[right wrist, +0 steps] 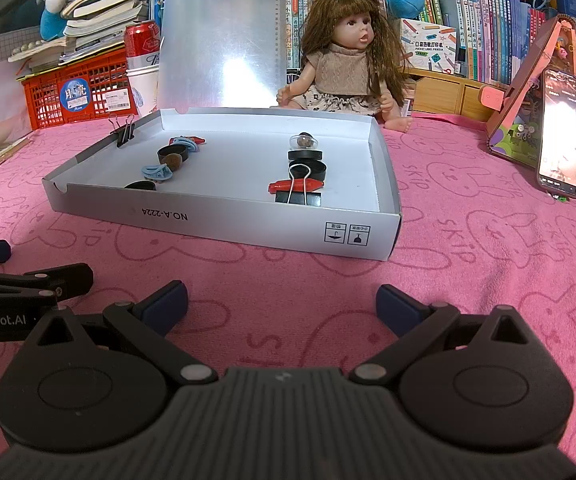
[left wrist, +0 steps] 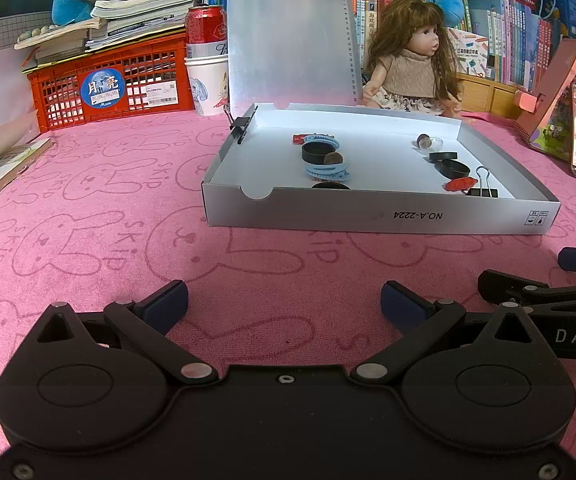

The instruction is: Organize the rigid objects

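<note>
We see a crowded room with bookshelves, a long-haired doll in a beige dress (right wrist: 344,76) and a red plastic crate (left wrist: 107,80) at the back, and in front a table covered with a pink rabbit-print cloth (right wrist: 468,280). On the cloth lies the shallow grey cardboard box lid (right wrist: 223,216), and all the small rigid things that we can see are inside it.

They lie in two loose groups. On the left side are a black ring-shaped cap (right wrist: 172,155), two light blue hair clips (right wrist: 157,171) and a small red piece (left wrist: 299,138). On the right side are a clear dome with a brown ball inside (right wrist: 304,142), two round black caps (right wrist: 306,161), a red clip (right wrist: 296,186) and a black binder clip with wire handles (right wrist: 298,197). Another black binder clip (right wrist: 124,133) is fixed on the left wall of the lid.

Our left gripper (left wrist: 283,306) and right gripper (right wrist: 281,305) both hover low above the cloth, just in front of the lid, side by side. The fingers (right wrist: 163,304) of each are spread wide and hold nothing.

We judge that the collecting is mostly done, because no loose thing lies on the cloth. What may remain is to sort the mixed things by kind.
</note>
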Tool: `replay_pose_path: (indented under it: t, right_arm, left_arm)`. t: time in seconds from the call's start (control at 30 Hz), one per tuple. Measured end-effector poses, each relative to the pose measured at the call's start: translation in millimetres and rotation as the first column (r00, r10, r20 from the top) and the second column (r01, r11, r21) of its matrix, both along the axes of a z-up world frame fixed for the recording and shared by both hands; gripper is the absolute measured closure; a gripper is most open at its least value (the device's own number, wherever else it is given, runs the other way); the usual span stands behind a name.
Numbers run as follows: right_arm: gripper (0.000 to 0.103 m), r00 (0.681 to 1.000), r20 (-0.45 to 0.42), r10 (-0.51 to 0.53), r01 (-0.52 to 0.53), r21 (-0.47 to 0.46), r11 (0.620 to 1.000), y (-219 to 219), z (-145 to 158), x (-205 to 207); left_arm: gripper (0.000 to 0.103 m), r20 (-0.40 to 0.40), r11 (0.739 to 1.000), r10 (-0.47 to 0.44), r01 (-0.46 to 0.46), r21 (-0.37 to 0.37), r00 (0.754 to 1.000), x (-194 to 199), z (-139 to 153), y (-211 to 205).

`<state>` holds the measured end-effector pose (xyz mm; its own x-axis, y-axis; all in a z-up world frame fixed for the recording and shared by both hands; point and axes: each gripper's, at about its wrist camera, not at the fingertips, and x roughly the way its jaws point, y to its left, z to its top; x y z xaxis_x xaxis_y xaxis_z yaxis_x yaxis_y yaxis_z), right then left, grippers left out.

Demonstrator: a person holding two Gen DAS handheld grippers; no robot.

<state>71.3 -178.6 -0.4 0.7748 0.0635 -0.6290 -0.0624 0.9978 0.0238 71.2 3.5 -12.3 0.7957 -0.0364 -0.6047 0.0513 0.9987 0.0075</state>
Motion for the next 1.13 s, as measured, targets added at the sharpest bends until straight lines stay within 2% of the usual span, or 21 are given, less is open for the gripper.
replay_pose_path:
  t: [1.13]
  right_arm:
    - [0.0, 1.0, 0.0, 0.0, 0.0, 0.0, 1.0, -0.1, -0.2, 0.1]
  left_arm:
    - [0.0, 0.005, 1.0, 0.004, -0.003, -0.015, 1.0, 0.7, 0.9, 1.8]
